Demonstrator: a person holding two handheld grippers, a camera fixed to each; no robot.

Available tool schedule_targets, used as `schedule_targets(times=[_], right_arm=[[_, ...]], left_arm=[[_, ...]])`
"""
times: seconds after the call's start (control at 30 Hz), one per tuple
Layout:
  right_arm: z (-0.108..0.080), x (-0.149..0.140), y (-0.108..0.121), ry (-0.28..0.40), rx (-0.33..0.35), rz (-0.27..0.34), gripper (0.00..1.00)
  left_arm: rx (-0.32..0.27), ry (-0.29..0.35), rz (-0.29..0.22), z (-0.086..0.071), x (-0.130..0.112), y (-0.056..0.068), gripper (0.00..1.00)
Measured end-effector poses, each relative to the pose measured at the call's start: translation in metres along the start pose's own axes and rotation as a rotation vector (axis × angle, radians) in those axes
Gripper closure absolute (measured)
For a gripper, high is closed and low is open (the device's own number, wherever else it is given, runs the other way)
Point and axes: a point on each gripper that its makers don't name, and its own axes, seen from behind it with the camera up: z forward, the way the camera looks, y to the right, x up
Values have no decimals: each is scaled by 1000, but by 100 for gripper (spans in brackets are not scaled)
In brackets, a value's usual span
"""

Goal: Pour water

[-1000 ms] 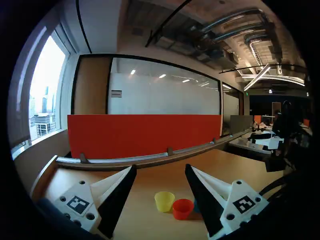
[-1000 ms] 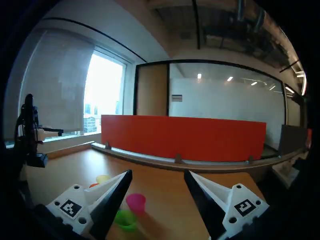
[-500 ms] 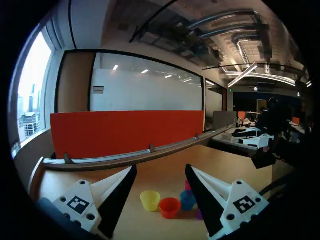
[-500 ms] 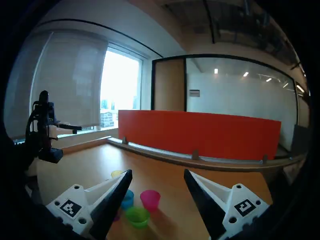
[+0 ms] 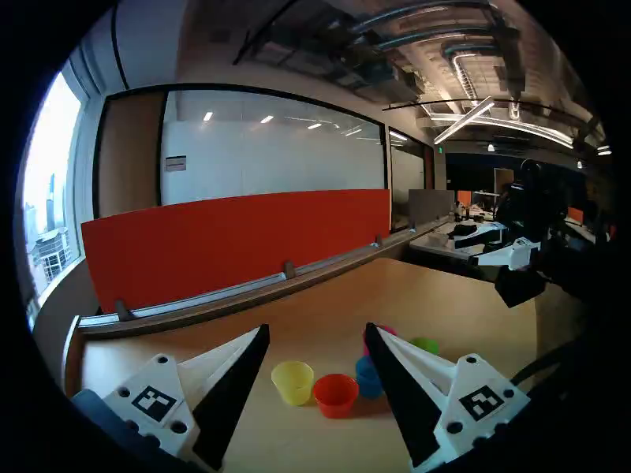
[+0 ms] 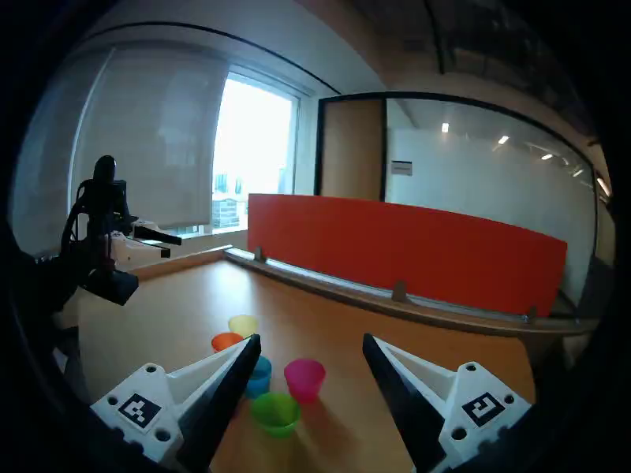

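With the left gripper (image 5: 316,326) and the right gripper (image 6: 311,337) both held wide and empty, pouring is judged unstarted, the small round red plastic cup (image 5: 335,394) at six o'clock left ungrasped.

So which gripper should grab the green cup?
Probably the right gripper: the green cup sits near, between its open fingers. From the left gripper, it sits behind the other cups.
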Motion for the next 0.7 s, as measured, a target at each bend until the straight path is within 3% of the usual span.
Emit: schedule_targets(times=[0.2, 0.7], right_arm=[[3, -5, -6, -27, 29, -27, 0], [13, -26, -16, -97, 78, -37, 0]], left_arm=[[-34, -25, 6, 11, -6, 2, 11], [-135, -98, 47, 29, -30, 23, 11]])
